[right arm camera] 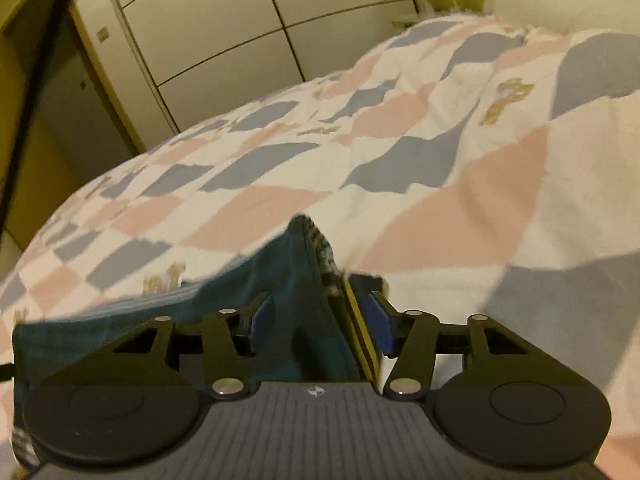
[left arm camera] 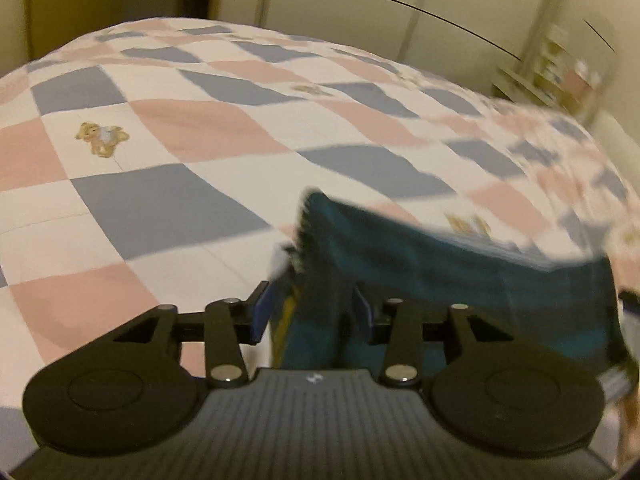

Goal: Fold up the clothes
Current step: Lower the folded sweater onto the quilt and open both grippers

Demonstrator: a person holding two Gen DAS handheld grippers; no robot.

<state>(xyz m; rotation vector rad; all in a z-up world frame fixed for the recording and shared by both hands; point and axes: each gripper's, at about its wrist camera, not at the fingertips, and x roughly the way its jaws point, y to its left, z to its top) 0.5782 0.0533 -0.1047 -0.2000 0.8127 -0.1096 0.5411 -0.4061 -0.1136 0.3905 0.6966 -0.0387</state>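
Nearest in the left wrist view, the left gripper (left arm camera: 311, 316) has its jaws closed on a bunched edge of the teal garment (left arm camera: 460, 276), the blue pads (left arm camera: 260, 316) pressing the cloth from both sides. A yellow stripe shows in the fabric just at the pads. From the left gripper the garment stretches away to the right, lifted above the bed (left arm camera: 160, 200).

In the right wrist view, the right gripper (right arm camera: 320, 320) likewise grips the teal garment (right arm camera: 256, 280); its jaws pinch a gathered fold with a yellow band lying against the right-hand pad. From there the cloth runs off to the left, hanging above the bed (right arm camera: 460, 208).

Beyond the garment, the bed carries a checked cover of pink, blue and white squares with small teddy bear prints (left arm camera: 102, 138). Farther back stand pale wardrobe doors (right arm camera: 208, 32), and a blurred shelf (left arm camera: 560, 68) sits beside the bed's far end.
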